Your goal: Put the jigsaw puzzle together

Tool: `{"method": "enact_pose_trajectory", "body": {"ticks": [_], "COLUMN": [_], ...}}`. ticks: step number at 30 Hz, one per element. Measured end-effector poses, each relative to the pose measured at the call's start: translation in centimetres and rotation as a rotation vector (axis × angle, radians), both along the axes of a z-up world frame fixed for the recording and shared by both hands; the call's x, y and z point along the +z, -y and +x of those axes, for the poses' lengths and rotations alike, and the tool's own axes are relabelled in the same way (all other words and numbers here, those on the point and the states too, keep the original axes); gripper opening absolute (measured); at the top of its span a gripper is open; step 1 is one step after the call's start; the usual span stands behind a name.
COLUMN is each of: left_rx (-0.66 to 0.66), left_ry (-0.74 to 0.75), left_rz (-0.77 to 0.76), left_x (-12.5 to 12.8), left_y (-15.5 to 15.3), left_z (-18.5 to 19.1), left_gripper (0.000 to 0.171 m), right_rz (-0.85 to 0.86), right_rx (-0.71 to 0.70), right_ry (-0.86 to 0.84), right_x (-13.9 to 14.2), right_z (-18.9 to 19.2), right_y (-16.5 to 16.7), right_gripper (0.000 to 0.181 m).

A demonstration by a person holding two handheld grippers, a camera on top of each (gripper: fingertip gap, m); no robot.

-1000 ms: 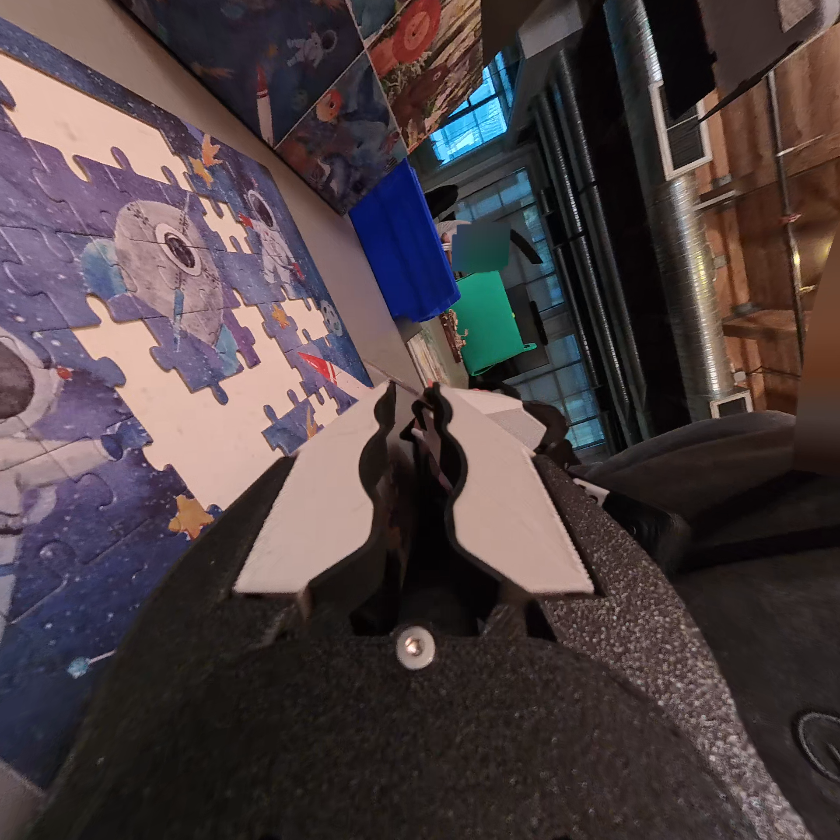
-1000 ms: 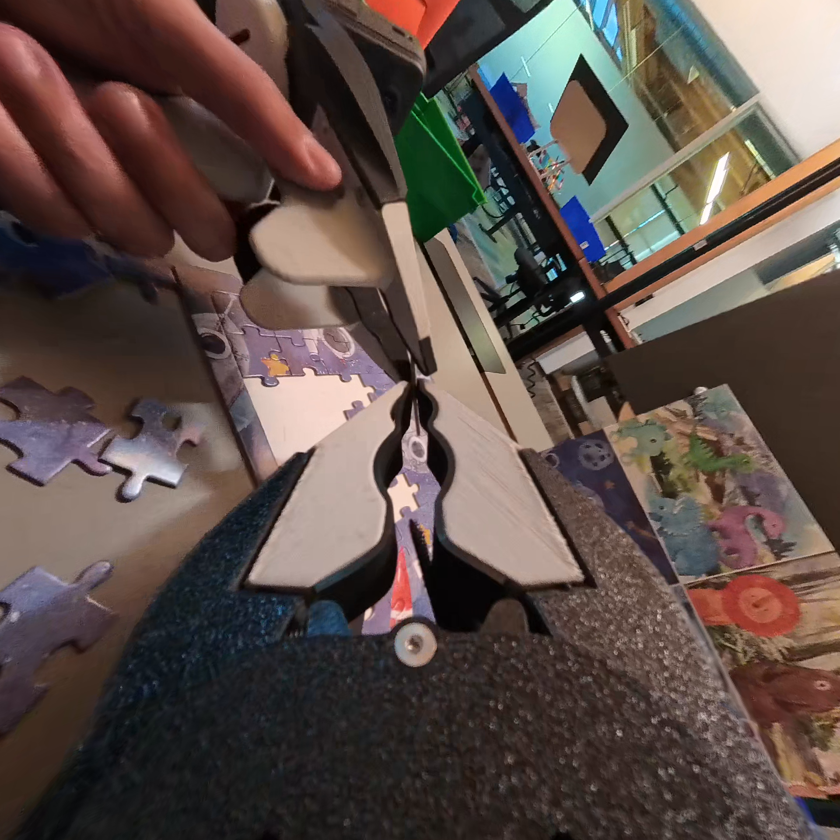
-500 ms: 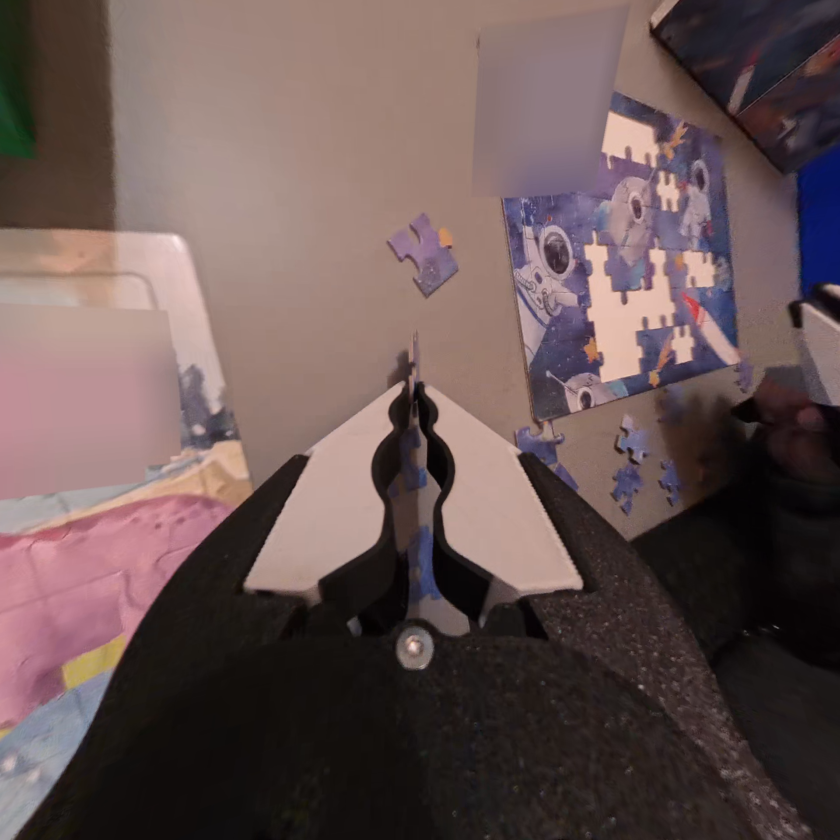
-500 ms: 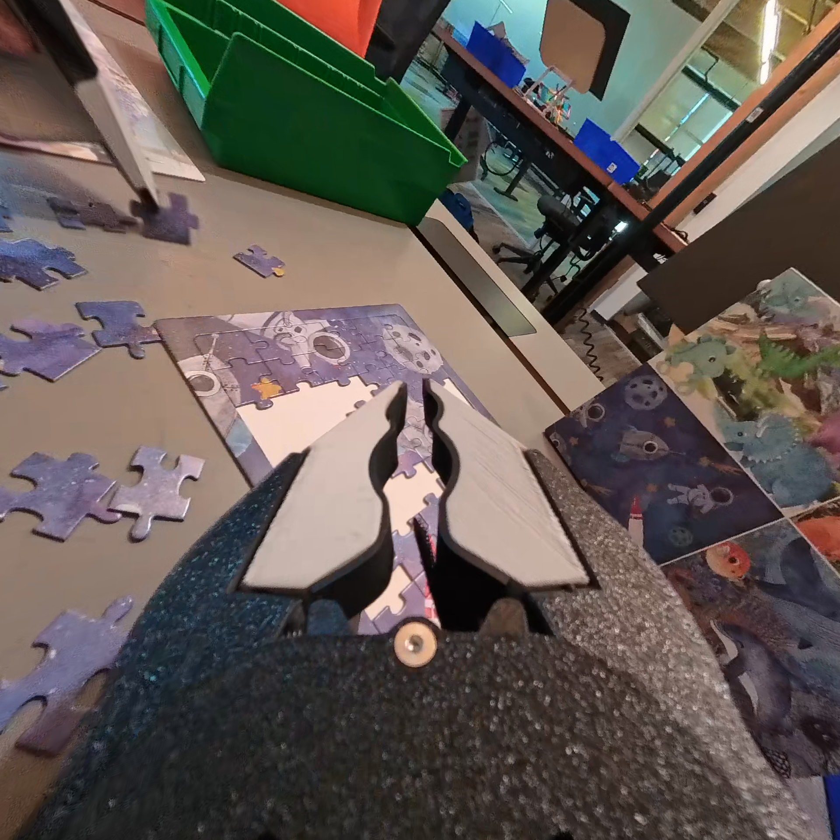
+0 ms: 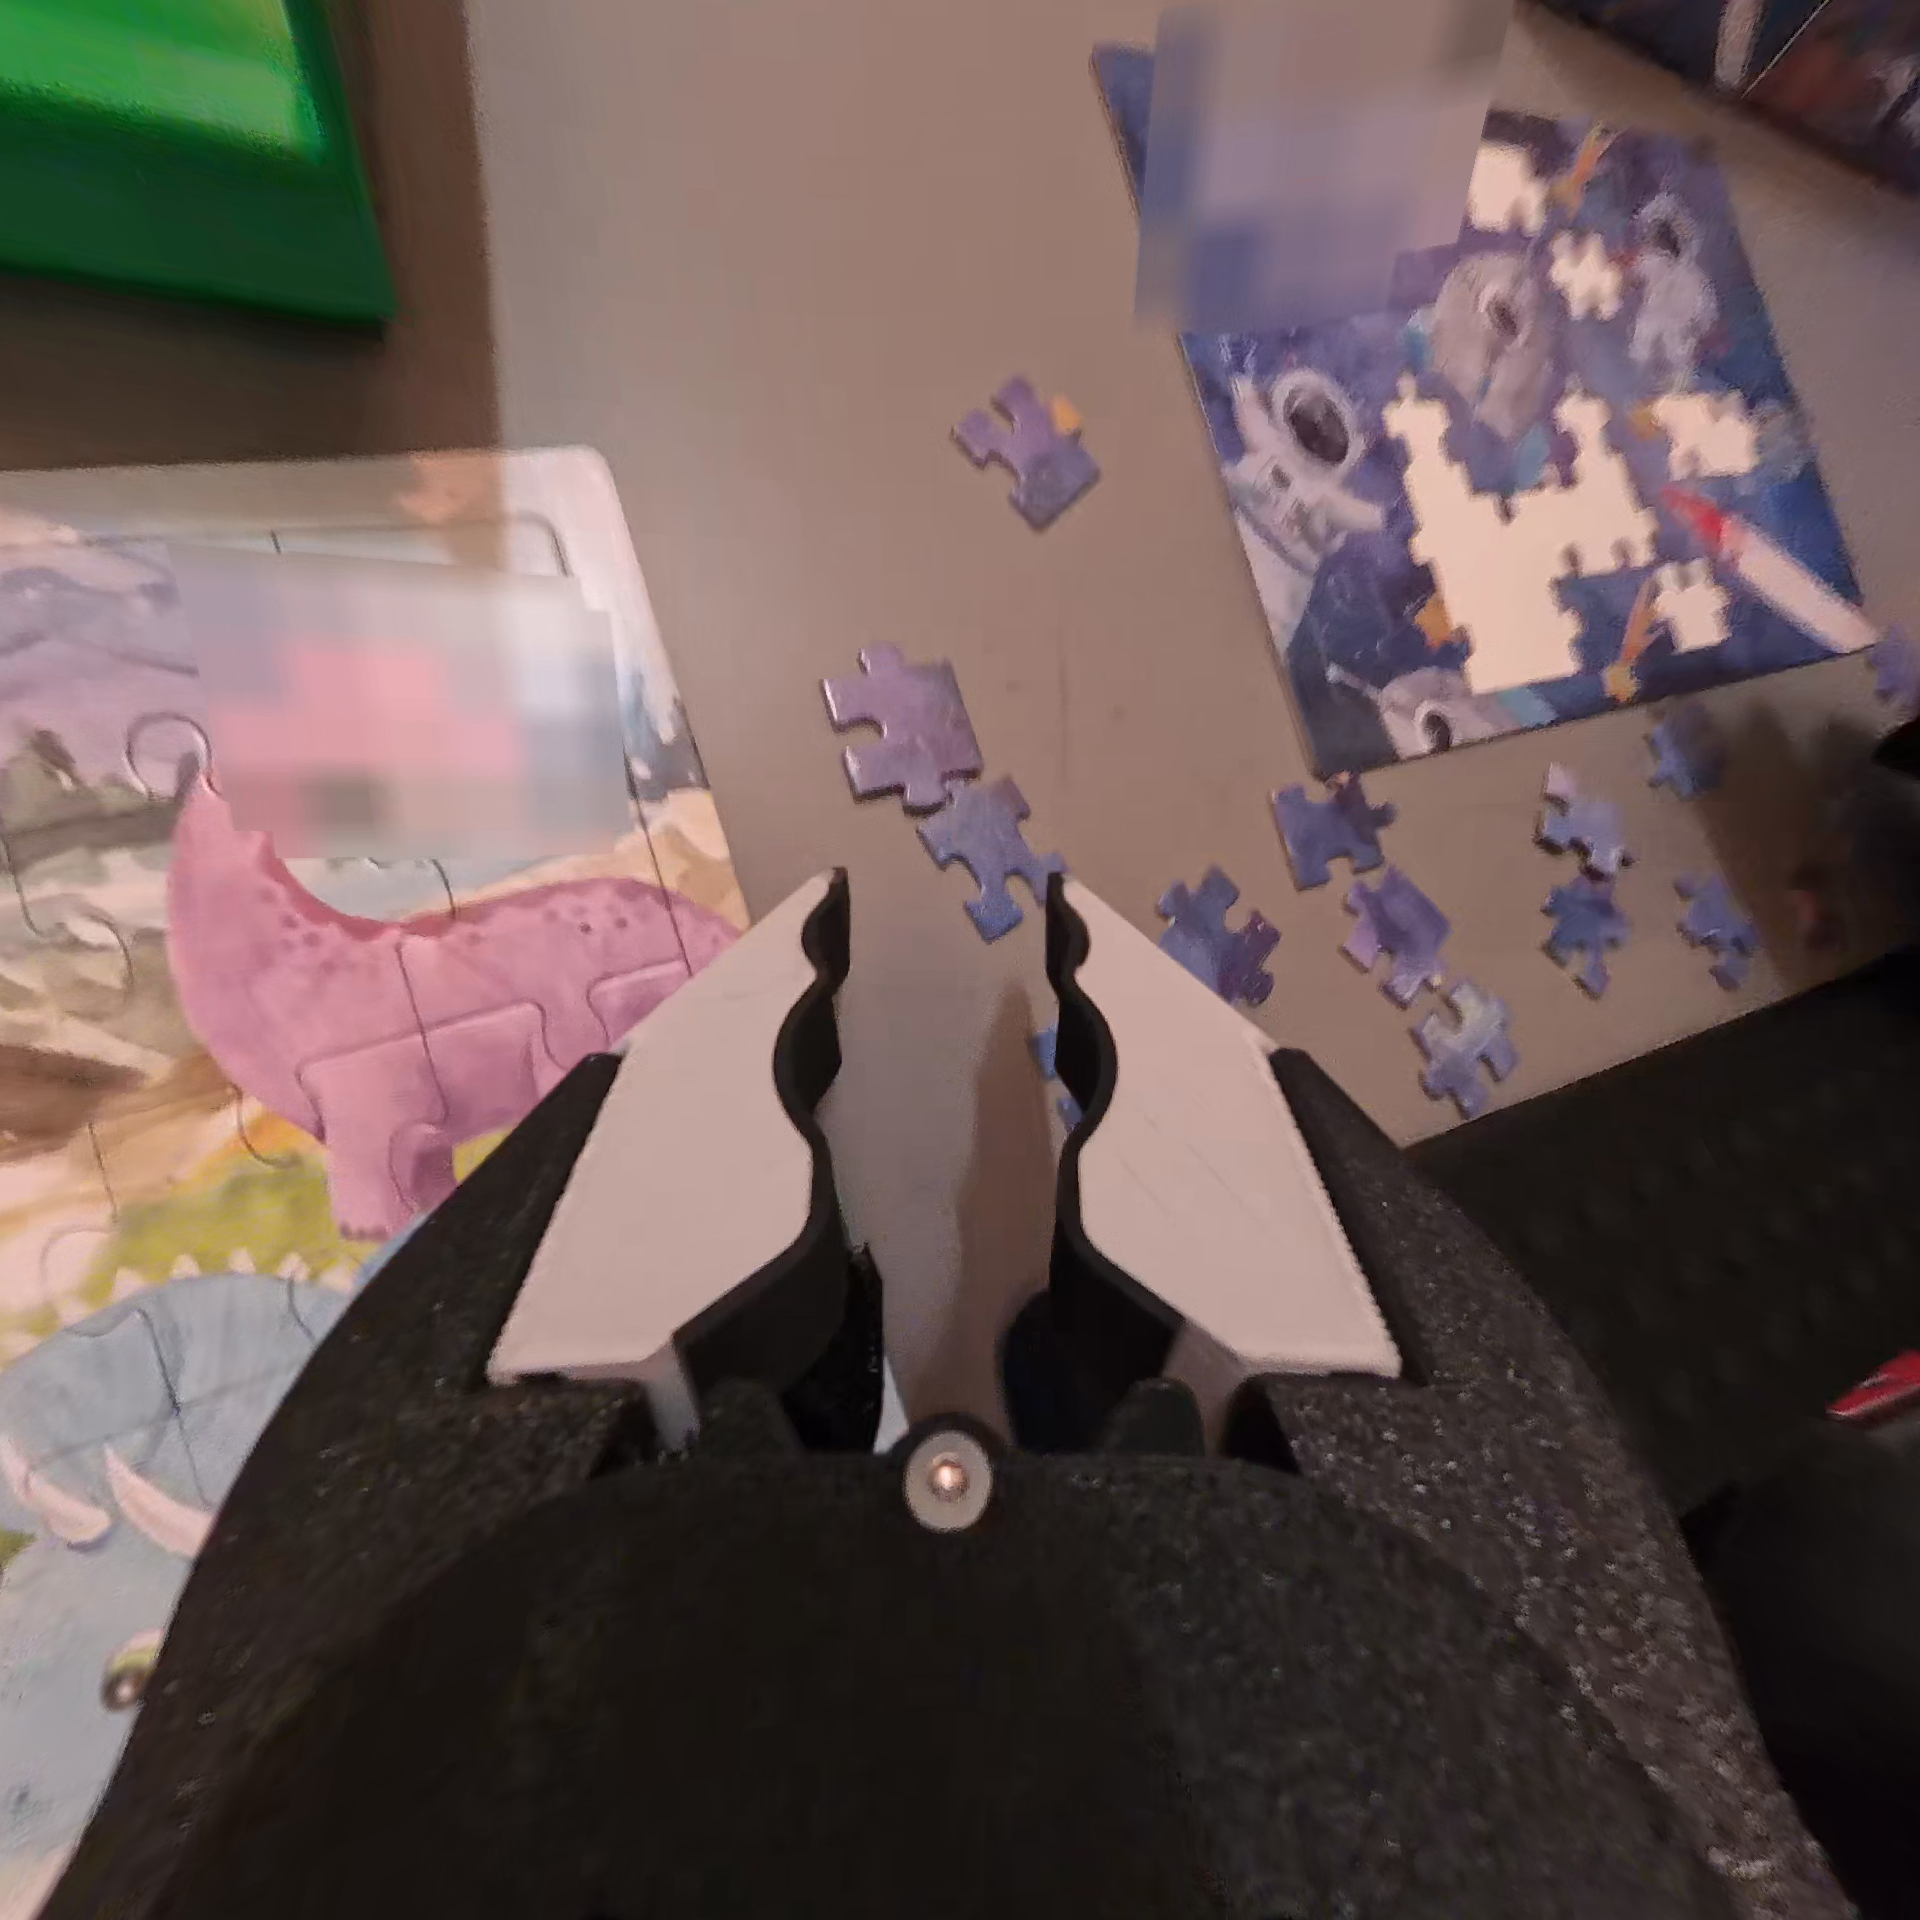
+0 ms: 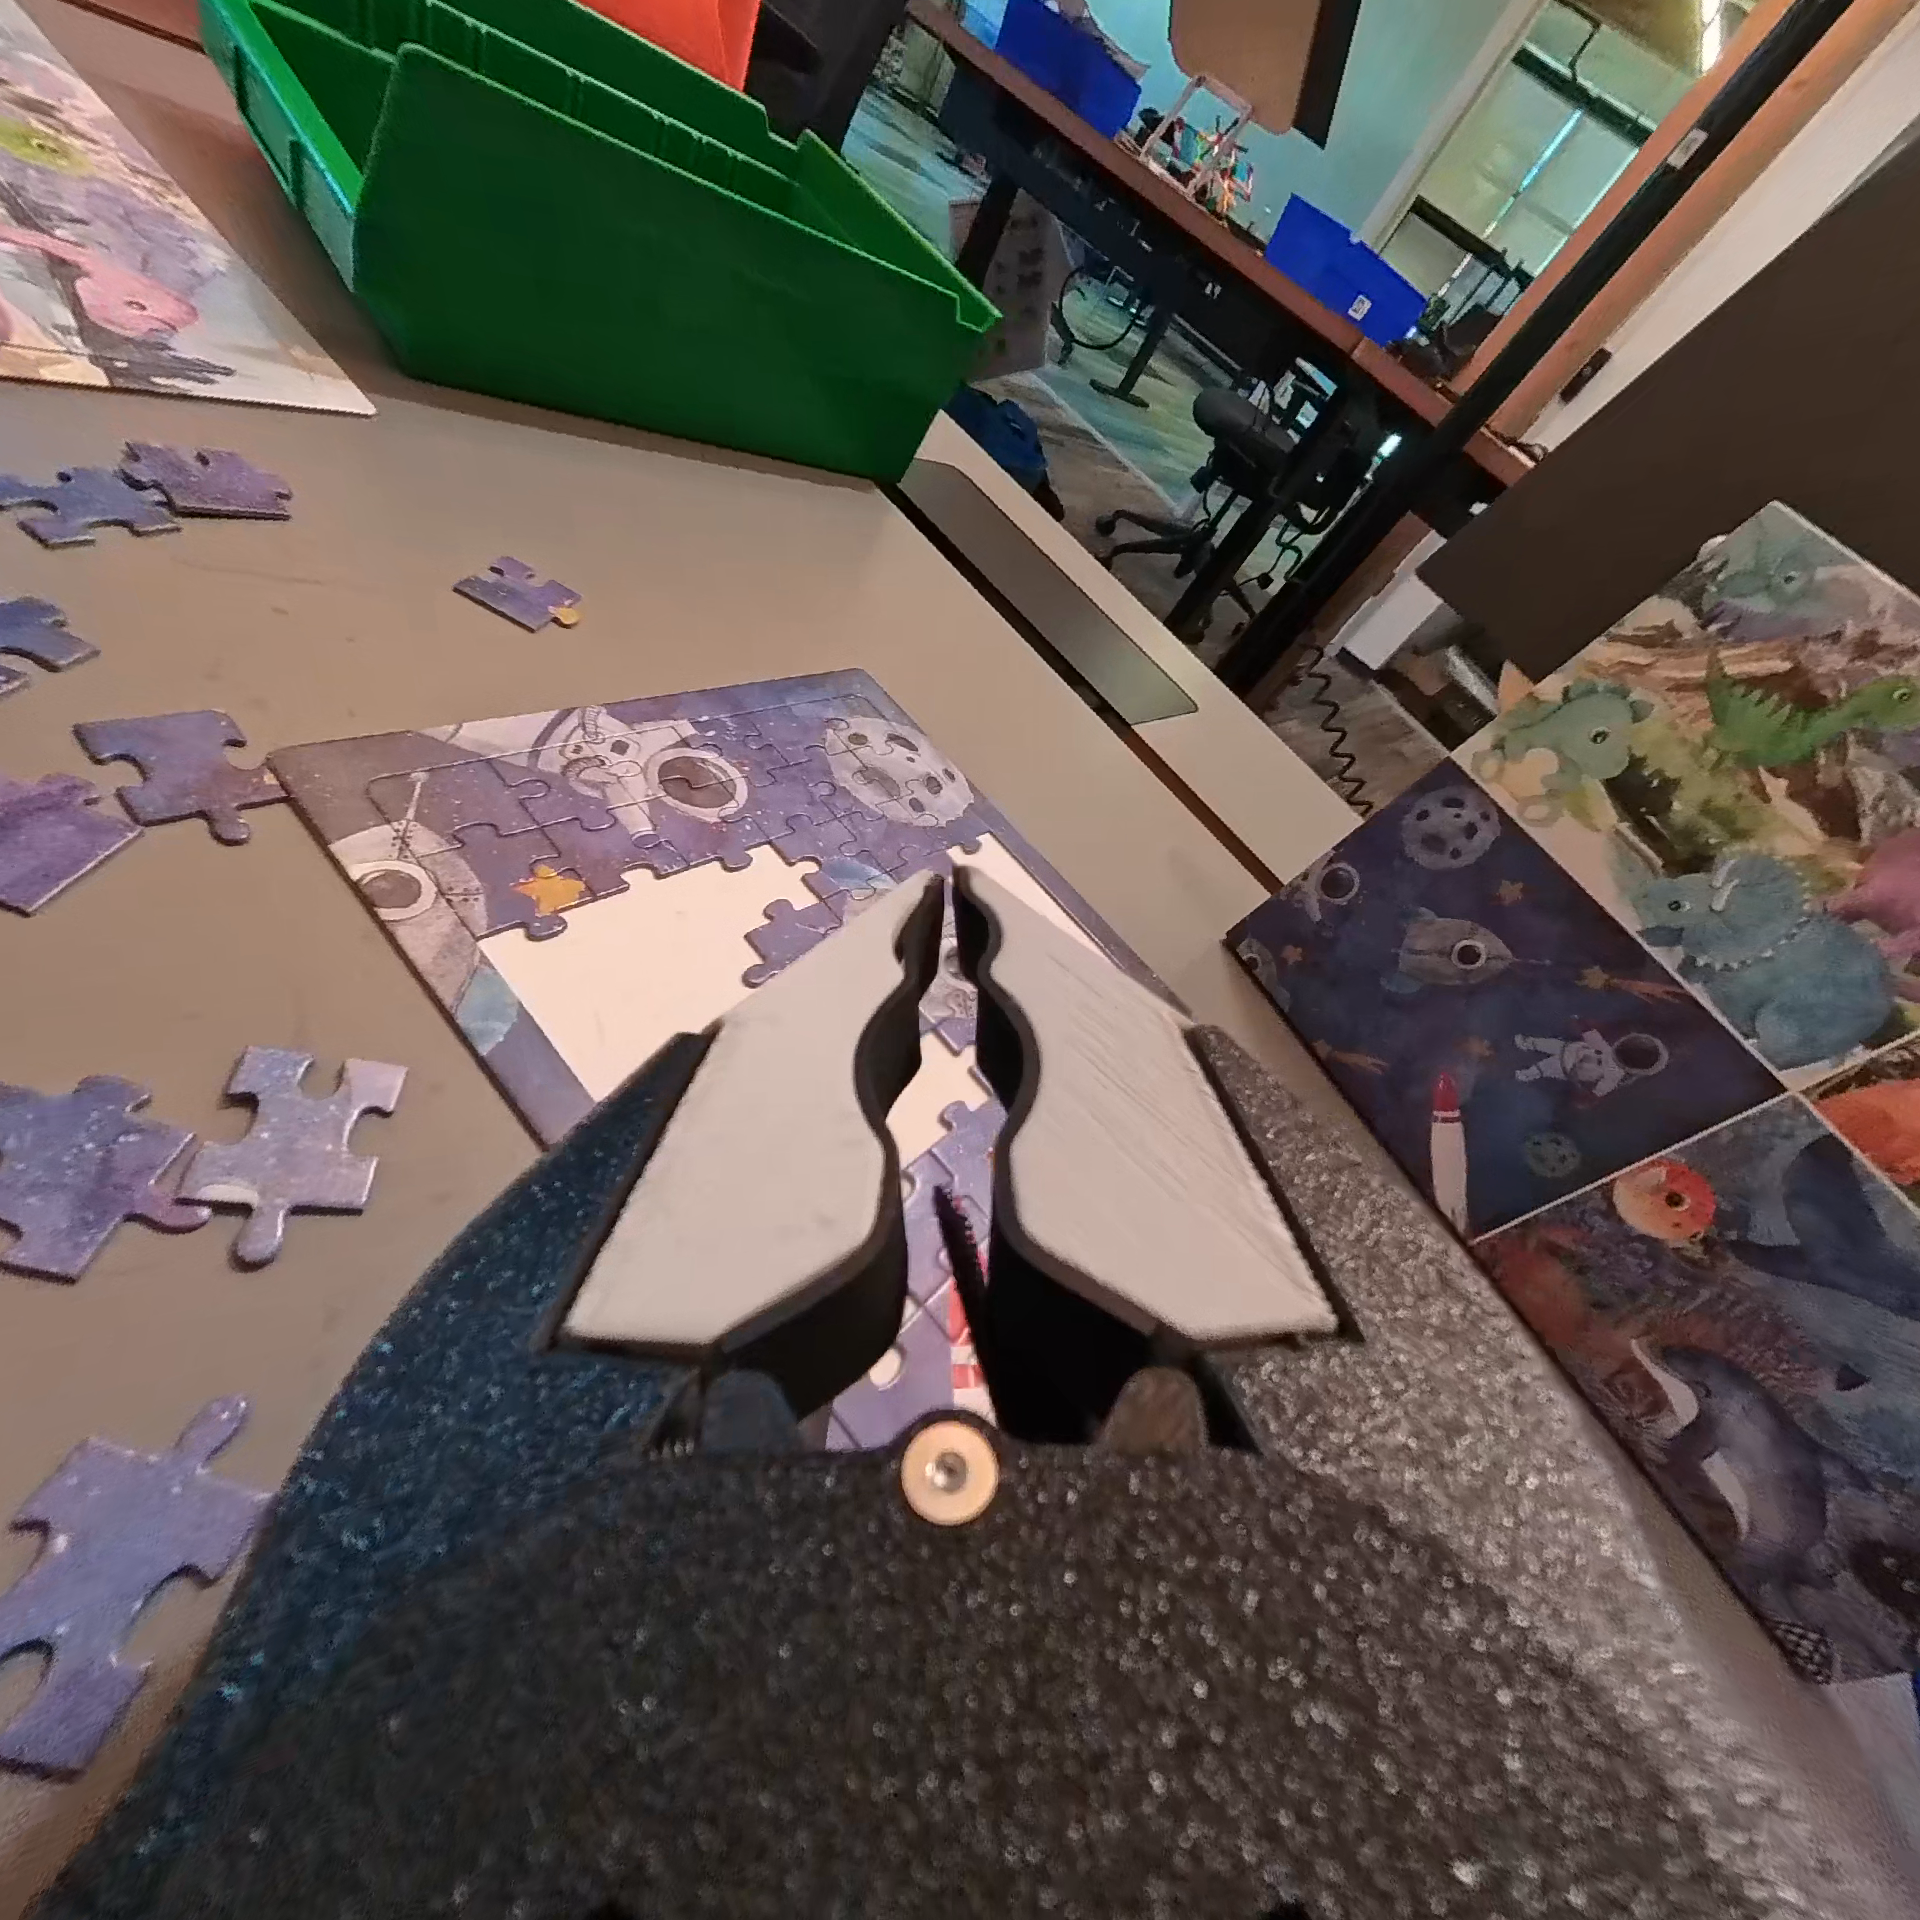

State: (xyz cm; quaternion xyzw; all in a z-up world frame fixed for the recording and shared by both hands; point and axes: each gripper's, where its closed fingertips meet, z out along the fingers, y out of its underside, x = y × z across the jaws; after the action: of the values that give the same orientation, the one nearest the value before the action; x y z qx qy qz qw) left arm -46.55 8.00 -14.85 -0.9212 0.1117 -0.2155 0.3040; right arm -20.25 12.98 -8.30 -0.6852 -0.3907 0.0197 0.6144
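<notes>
The space jigsaw board (image 5: pixel 1340 582) lies at the upper right of the left wrist view, partly filled, with white gaps in its middle. My left gripper (image 5: pixel 945 885) is open and empty above the grey table, just short of two loose blue pieces (image 5: pixel 906 727) (image 5: pixel 992 854). Several more loose pieces (image 5: pixel 1392 930) lie below the board. In the right wrist view my right gripper (image 6: pixel 948 881) is shut and empty, hovering over the same board (image 6: pixel 665 821). Loose pieces (image 6: pixel 296 1138) lie to its left.
A green bin (image 6: pixel 623 260) stands behind the board; it also shows in the left wrist view (image 5: pixel 187 177). A dinosaur puzzle (image 5: pixel 343 956) lies to the left. Picture cards (image 6: pixel 1507 997) lean at the right. The table's far edge (image 6: pixel 1091 644) runs behind the board. The grippers' ends are close to 30 cm from one another. The dinosaur puzzle (image 5: pixel 343 956) sits 8 cm or so from the ends of my left fingers.
My left gripper swung away from the board, held a piece edge-on half a second ago, and has now opened and let it go. My right gripper stays shut over the board.
</notes>
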Motion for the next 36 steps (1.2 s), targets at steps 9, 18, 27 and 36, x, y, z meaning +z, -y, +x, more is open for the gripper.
{"method": "enact_pose_trajectory", "body": {"ticks": [9, 18, 27, 36], "left_rx": [0.150, 0.203, 0.218, 0.097], "left_ry": [-0.362, -0.297, -0.348, -0.368], "left_rz": [0.093, 0.006, 0.002, 0.096], "left_x": [-1.4, -2.2, -2.3, 0.5], "left_y": [0.1, 0.1, -0.2, 0.0], "left_z": [0.6, 2.6, 3.0, 6.0], "left_gripper": [0.049, 0.043, 0.023, 0.022], "right_rz": [-0.005, 0.017, -0.027, -0.058], "right_rx": [-0.004, -0.079, -0.107, -0.113], "right_ry": [0.005, -0.010, -0.092, -0.119], "right_x": [-0.2, 0.8, 1.3, 1.2], "right_z": [0.0, 1.9, 3.4, 3.7], "right_y": [0.1, -0.3, -0.3, -0.4], "right_gripper": [0.000, 0.000, 0.000, 0.000]}}
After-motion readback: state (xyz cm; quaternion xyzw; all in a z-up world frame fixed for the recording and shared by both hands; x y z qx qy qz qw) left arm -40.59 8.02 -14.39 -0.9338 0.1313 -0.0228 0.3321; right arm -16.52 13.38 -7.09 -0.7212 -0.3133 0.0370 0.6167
